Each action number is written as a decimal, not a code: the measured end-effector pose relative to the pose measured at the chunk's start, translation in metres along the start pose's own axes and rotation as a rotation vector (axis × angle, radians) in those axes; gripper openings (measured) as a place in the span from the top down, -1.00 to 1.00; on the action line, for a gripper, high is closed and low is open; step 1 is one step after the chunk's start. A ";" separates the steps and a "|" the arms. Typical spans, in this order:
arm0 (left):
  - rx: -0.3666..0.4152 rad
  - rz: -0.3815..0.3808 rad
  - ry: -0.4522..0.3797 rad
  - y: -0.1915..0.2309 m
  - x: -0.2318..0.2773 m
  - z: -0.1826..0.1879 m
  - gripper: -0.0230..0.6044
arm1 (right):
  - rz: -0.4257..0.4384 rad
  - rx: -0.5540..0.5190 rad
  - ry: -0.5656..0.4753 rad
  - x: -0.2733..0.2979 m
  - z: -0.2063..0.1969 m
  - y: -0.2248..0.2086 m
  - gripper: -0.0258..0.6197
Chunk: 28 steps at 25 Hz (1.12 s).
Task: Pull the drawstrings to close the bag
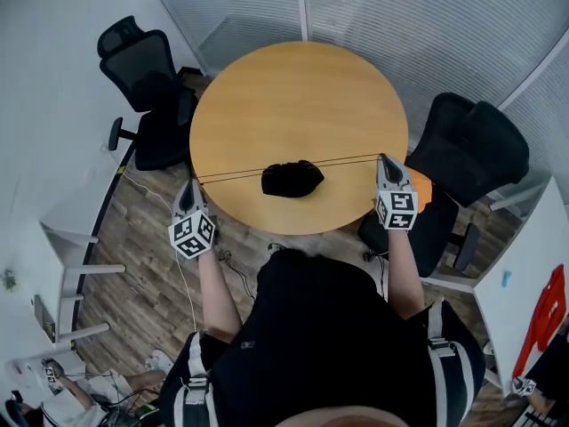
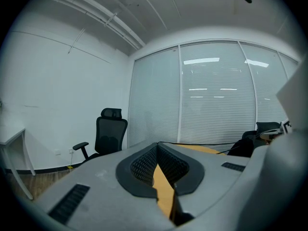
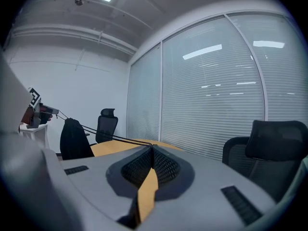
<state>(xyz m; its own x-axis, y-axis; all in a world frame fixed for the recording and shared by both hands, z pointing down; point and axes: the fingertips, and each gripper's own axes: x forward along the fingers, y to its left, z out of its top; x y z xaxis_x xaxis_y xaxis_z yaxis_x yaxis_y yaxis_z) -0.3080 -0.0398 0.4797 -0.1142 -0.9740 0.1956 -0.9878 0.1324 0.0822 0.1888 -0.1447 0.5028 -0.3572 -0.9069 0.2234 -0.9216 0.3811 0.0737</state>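
Note:
A small black drawstring bag [image 1: 292,178] lies on the round wooden table [image 1: 302,96], near its front edge. Two thin dark drawstrings [image 1: 347,160] run taut from the bag's mouth out to both sides. My left gripper [image 1: 188,185] is off the table's left edge, shut on the left string ends. At the right edge, my right gripper [image 1: 382,157] is shut on the right string ends. In the left gripper view the jaws [image 2: 157,143] meet on a string leading to the bag [image 2: 243,147]. In the right gripper view the closed jaws [image 3: 152,145] hold strings running to the bag [image 3: 74,139].
A black office chair [image 1: 151,96] stands left of the table, another [image 1: 467,163] at its right beside my right gripper. Frosted glass walls [image 1: 427,25] close the far side. A white desk [image 1: 71,229] is at the left, cables on the wooden floor [image 1: 133,283].

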 end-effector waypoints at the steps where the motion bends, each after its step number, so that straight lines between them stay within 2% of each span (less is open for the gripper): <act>1: -0.001 -0.002 -0.001 0.001 0.002 0.000 0.88 | -0.006 0.000 0.000 -0.001 0.000 -0.002 0.74; 8: 0.002 -0.018 -0.005 0.003 0.008 0.003 0.88 | -0.045 0.008 0.009 -0.009 -0.001 -0.010 0.74; 20: -0.009 -0.005 0.001 0.016 0.008 -0.002 0.88 | -0.071 -0.053 0.017 -0.014 -0.002 -0.005 0.74; 28: 0.020 -0.045 0.002 0.027 0.021 0.005 0.88 | -0.117 -0.066 0.026 -0.016 -0.004 0.006 0.74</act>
<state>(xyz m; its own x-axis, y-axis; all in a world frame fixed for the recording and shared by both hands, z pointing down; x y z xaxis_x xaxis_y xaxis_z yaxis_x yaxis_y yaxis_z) -0.3371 -0.0572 0.4813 -0.0691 -0.9785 0.1943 -0.9939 0.0844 0.0712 0.1896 -0.1276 0.5040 -0.2431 -0.9411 0.2351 -0.9443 0.2851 0.1644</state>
